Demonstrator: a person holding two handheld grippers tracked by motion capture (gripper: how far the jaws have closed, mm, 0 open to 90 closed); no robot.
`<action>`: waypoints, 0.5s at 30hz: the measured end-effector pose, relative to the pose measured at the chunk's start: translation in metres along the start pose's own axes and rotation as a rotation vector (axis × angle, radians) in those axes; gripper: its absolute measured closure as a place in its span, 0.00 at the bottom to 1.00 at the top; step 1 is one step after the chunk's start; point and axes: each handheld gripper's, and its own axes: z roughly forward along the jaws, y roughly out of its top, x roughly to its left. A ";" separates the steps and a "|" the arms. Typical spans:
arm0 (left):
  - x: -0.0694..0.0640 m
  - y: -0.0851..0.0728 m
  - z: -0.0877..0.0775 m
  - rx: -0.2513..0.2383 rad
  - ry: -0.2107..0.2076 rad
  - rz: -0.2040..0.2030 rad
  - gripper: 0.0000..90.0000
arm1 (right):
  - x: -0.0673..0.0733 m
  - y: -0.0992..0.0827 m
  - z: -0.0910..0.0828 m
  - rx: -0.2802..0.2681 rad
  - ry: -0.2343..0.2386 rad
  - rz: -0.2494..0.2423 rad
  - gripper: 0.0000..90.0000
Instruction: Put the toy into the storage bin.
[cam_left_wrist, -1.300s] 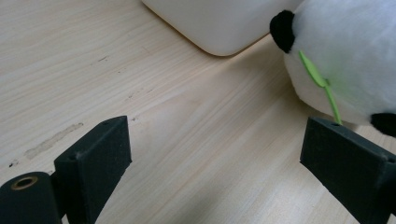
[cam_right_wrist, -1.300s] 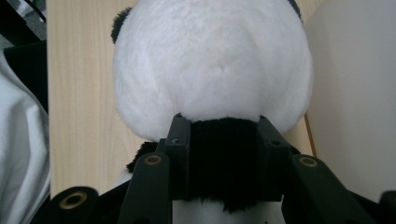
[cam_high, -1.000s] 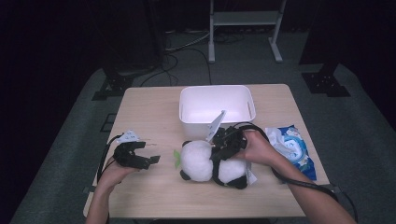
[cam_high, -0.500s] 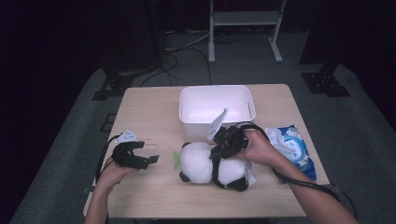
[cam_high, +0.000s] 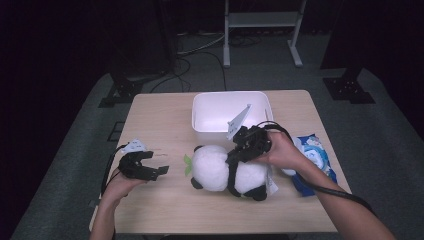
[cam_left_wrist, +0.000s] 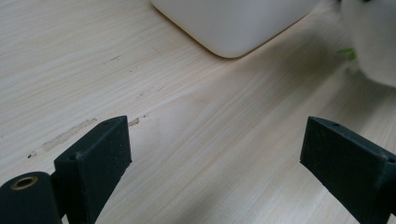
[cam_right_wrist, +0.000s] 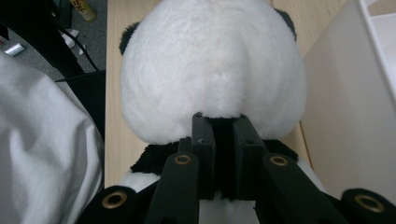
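While the right tool (cam_high: 236, 157) pinches the black band at the panda's neck, its jaws have just been closing and now stand narrow with dark plush squeezed between them, as the right gripper view makes plain. The panda toy (cam_high: 227, 174) lies on its side on the bench (cam_high: 160, 115), just in front of the white tub (cam_high: 200, 112) and close to it. Its long axis runs across the bench, left to right from where the person sits: the white head with a small green leaf points toward the left tool, the black legs toward the blue packet (cam_high: 315, 160) at the right edge.

Off to the left, the left tool (cam_high: 159, 169) sits low over bare wood, jaws wide apart with nothing between them, well clear of the toy.

I would judge the grip as made and the lift as barely begun; the toy looks as if it rests on the wood. Carrying it over the rim and letting it go into the tub, which looks empty, seems to be what remains.
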 end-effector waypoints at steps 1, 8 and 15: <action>0.000 0.000 0.000 0.000 0.001 -0.001 0.08 | 0.000 0.002 -0.004 -0.006 -0.002 0.004 0.91; 0.003 -0.002 -0.002 -0.007 0.006 -0.010 0.08 | 0.001 0.018 -0.034 -0.010 -0.029 -0.010 0.91; 0.007 -0.005 -0.004 -0.012 0.008 -0.031 0.08 | -0.002 0.039 -0.065 0.000 -0.059 -0.033 0.92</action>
